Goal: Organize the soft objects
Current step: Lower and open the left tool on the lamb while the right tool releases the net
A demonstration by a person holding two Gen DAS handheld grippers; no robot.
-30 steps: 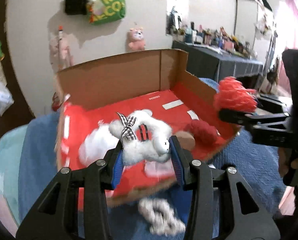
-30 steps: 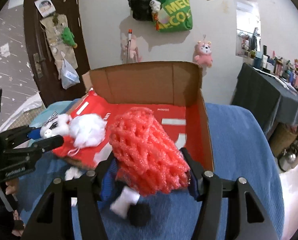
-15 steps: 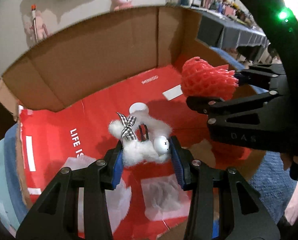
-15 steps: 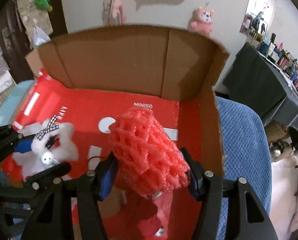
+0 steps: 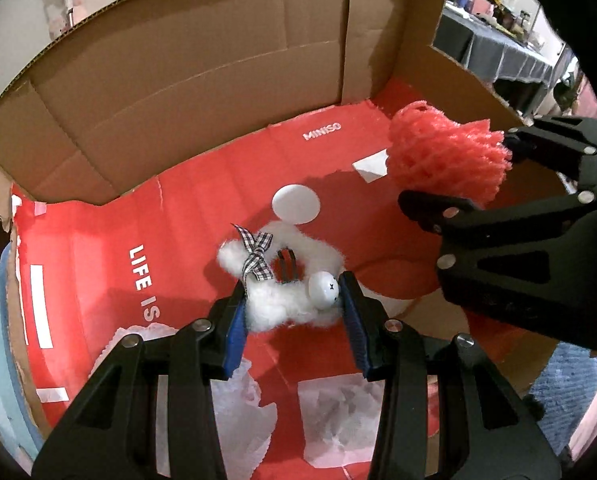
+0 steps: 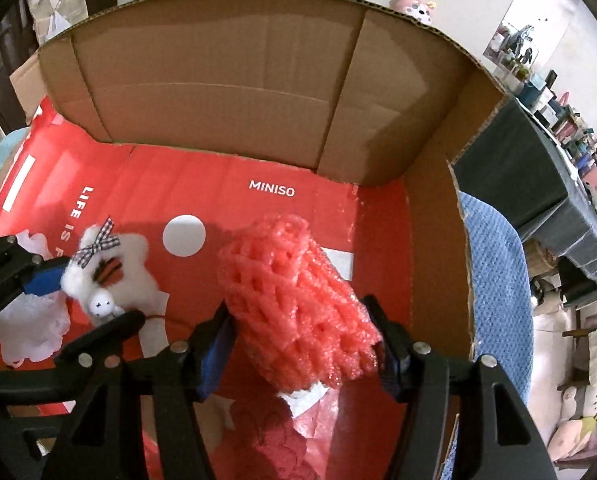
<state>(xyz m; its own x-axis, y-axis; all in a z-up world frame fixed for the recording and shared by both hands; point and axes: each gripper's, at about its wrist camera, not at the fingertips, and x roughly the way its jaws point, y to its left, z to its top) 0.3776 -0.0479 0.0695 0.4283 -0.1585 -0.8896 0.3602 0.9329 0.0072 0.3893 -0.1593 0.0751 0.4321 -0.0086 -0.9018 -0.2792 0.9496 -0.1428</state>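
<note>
My left gripper [image 5: 292,306] is shut on a white fluffy plush [image 5: 286,280] with a checked bow, held just above the red floor of the cardboard box [image 5: 202,80]. My right gripper [image 6: 302,344] is shut on a roll of red foam netting [image 6: 294,300], held over the right part of the box floor. In the left wrist view the netting [image 5: 446,156] and the right gripper [image 5: 490,184] sit to the right of the plush. In the right wrist view the plush [image 6: 110,272] and left gripper [image 6: 78,300] are at the left.
The box has tall brown walls at the back [image 6: 226,80] and right [image 6: 430,208], and a red printed floor [image 6: 202,184]. A blue knitted blanket [image 6: 494,280] lies under the box. A dark cluttered table [image 6: 550,168] stands to the right.
Both grippers have moved forward and down from outside the box into it, carrying the plush and the netting. Both now hang closer to the red floor.
</note>
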